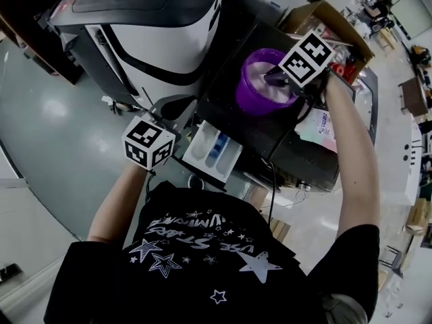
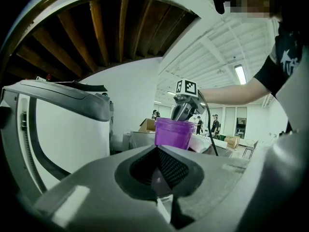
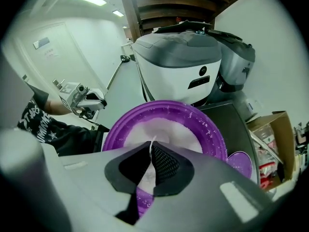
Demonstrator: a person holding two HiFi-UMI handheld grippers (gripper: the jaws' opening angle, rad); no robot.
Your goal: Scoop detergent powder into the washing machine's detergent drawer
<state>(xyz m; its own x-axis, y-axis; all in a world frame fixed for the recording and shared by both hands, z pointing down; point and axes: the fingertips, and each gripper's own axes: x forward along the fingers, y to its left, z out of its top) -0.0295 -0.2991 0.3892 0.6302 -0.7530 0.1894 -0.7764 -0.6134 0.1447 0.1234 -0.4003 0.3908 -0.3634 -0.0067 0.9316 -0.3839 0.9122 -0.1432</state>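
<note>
A purple tub (image 1: 260, 86) of white detergent powder (image 3: 164, 132) stands on a black stand (image 1: 277, 137) beside the washing machine (image 1: 155, 25). My right gripper (image 3: 152, 144) hangs over the tub's mouth, its jaws shut on a thin white sliver that looks like a scoop handle; the scoop's bowl is hidden. In the head view the right gripper (image 1: 275, 78) reaches into the tub. The white detergent drawer (image 1: 212, 150) is pulled out, with a blue insert. My left gripper (image 2: 157, 149) is shut with nothing in it, low near the drawer, pointing at the tub (image 2: 173, 133).
The tub's purple lid (image 3: 240, 164) lies on the black stand beside it. An open cardboard box (image 1: 324, 19) sits behind the stand. A cable (image 1: 270, 201) hangs off the stand's front. Grey floor (image 1: 47, 127) spreads to the left of the machine.
</note>
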